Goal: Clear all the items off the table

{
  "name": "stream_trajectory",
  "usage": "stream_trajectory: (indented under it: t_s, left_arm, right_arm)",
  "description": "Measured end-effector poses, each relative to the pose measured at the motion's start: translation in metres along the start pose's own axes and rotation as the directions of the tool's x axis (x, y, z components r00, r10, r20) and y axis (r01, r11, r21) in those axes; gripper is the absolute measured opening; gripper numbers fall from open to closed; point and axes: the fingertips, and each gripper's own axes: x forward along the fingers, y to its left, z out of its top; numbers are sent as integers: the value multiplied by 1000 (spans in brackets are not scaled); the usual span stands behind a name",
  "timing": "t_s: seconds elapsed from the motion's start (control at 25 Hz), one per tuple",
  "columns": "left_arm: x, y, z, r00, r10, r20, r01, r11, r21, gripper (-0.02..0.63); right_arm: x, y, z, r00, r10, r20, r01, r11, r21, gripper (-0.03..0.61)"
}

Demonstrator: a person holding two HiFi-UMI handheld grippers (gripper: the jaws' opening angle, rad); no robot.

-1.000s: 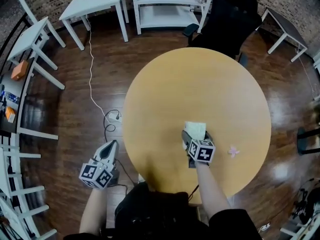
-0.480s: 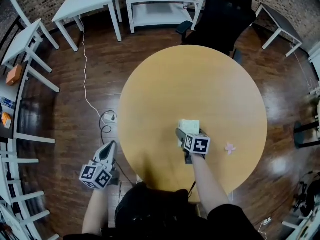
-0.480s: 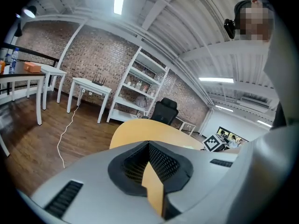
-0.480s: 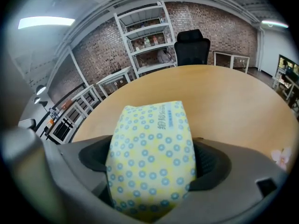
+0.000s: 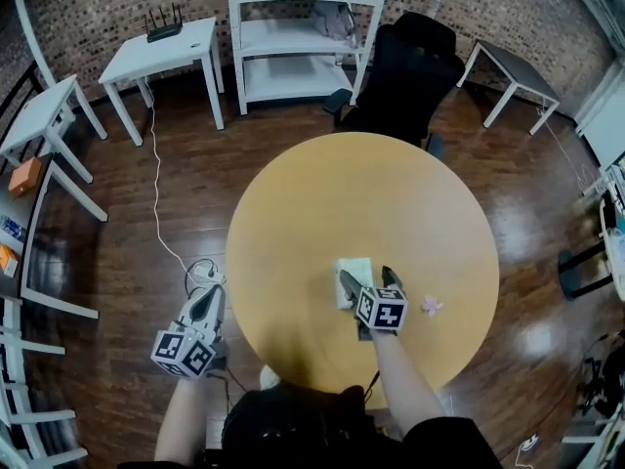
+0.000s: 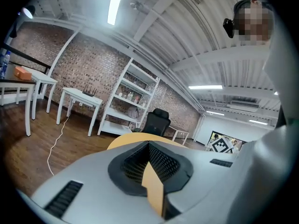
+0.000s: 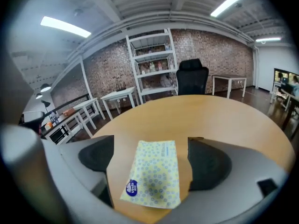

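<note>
A yellow tissue pack (image 5: 354, 274) with blue dots lies flat on the round wooden table (image 5: 322, 193), near its front edge. My right gripper (image 5: 366, 279) is low over the table with the pack (image 7: 156, 181) between its jaws. The jaws are opening, and both pads stand clear of the pack's sides. A small pink item (image 5: 431, 306) lies on the table just to the right. My left gripper (image 5: 207, 303) hangs off the table at the lower left, above the floor. Its jaws meet in a point with nothing between them.
A black office chair (image 5: 405, 71) stands at the table's far side, with a white shelf unit (image 5: 298, 37) behind it. White side tables (image 5: 161, 52) line the left. A white cable and power strip (image 5: 200, 274) lie on the floor near my left gripper.
The right gripper's jaws have spread a little wider around the tissue pack, which stays on the table. My head view has shifted. The left gripper has barely moved.
</note>
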Motion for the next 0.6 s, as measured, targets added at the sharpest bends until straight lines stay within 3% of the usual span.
stream_trajectory:
  t_s: [0.16, 0.28, 0.32, 0.44, 0.6]
  left_arm:
    - [14, -12, 14, 997, -64, 39, 64, 998, 12, -2]
    - [27, -27, 22, 991, -130, 45, 128, 991, 37, -2]
    - [29, -32, 23, 988, -151, 43, 148, 988, 49, -2]
    - [36, -48, 25, 977, -210, 37, 206, 975, 80, -2]
    - [44, -54, 29, 967, -250, 53, 244, 965, 90, -2]
  right_arm:
    - [-42, 2, 36, 991, -14, 135, 16, 1000, -10, 498]
    - [-80, -3, 60, 965, -50, 256, 52, 999, 2, 417]
    - [-96, -6, 67, 951, -62, 304, 62, 998, 11, 362]
    - [-145, -17, 88, 885, -106, 453, 98, 994, 40, 252]
    - [-206, -29, 109, 762, -153, 629, 132, 988, 80, 202]
